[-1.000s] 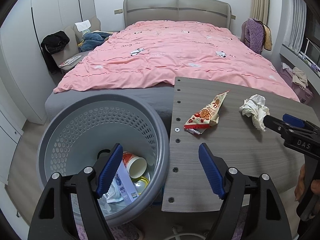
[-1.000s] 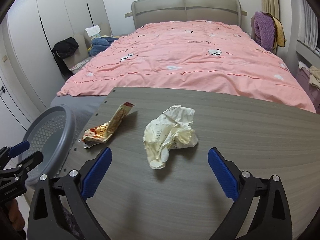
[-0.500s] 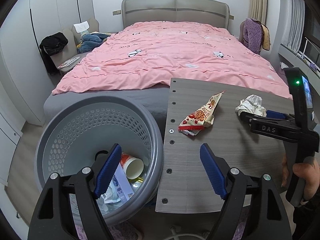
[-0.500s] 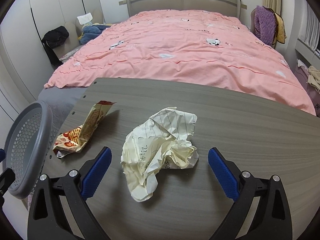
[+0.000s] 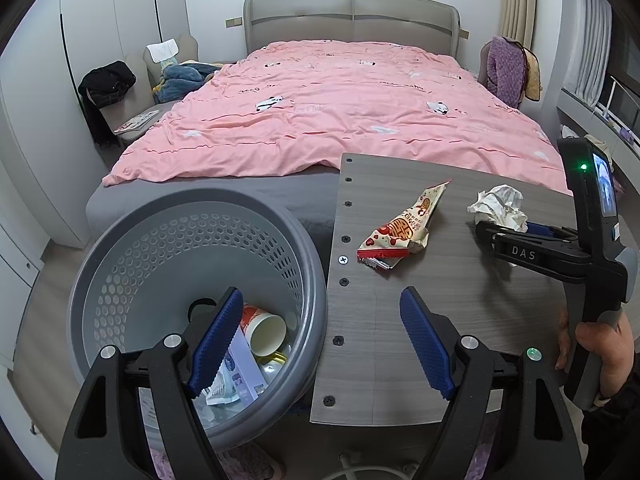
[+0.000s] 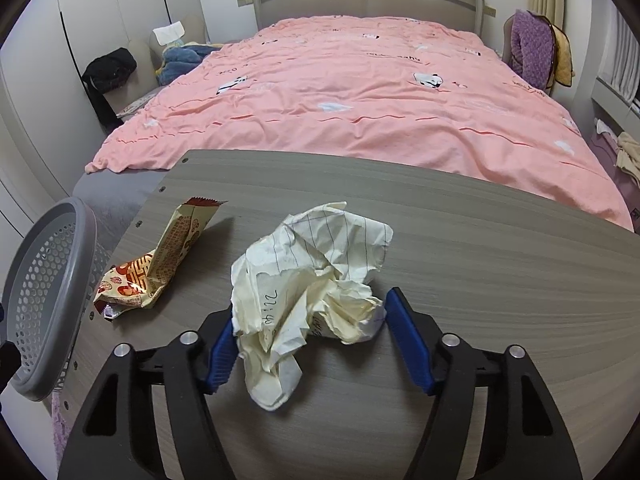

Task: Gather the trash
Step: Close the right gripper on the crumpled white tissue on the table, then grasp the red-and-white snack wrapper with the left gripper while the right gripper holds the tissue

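Note:
A crumpled lined paper ball (image 6: 308,280) lies on the grey wooden table (image 6: 480,264); it also shows in the left wrist view (image 5: 500,208). My right gripper (image 6: 308,336) has closed in around it, both blue pads touching the paper. A red and cream snack wrapper (image 6: 160,268) lies to its left on the table, also visible from the left wrist (image 5: 404,228). My left gripper (image 5: 320,336) is open and empty, straddling the rim of the grey perforated trash basket (image 5: 120,264) and the table's left edge.
The basket holds a paper cup (image 5: 264,324), a small box and other trash. A bed with a pink duvet (image 5: 340,112) stands behind the table. A chair with clothes (image 5: 508,72) is at the right, an armchair with clothes (image 5: 168,72) at the left.
My right gripper moved forward over the paper ball and its jaws narrowed from wide open until they touch it. The left gripper stayed open and drew back slightly.

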`<state>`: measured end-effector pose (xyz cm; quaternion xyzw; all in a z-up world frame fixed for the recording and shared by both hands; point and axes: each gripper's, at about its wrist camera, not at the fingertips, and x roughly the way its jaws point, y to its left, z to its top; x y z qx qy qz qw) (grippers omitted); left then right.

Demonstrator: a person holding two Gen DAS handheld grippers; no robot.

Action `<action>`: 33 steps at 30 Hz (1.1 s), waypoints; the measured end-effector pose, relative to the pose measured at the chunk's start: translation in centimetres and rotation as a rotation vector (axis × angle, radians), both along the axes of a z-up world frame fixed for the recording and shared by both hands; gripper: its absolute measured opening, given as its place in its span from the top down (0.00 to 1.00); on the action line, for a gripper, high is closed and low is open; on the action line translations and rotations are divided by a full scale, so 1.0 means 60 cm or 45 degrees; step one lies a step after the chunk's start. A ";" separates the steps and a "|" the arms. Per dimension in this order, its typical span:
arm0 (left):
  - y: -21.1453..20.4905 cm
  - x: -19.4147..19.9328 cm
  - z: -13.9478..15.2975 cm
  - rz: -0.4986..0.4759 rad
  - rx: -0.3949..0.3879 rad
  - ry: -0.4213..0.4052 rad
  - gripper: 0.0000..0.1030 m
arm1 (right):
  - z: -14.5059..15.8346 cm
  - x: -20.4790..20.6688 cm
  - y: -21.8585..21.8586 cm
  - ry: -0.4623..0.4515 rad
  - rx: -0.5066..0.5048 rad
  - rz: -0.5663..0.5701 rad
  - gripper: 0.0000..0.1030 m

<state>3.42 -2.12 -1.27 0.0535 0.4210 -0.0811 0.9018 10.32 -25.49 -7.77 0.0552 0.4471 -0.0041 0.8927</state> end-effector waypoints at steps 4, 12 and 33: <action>-0.003 0.002 -0.001 -0.011 -0.004 0.006 0.25 | 0.006 -0.007 -0.003 -0.016 0.032 -0.003 0.41; -0.024 0.019 -0.002 -0.048 -0.046 0.031 0.25 | 0.033 -0.047 -0.021 -0.072 0.114 -0.021 0.41; -0.141 0.131 -0.041 -0.199 0.010 0.132 0.25 | 0.070 -0.139 -0.068 -0.153 0.214 -0.061 0.41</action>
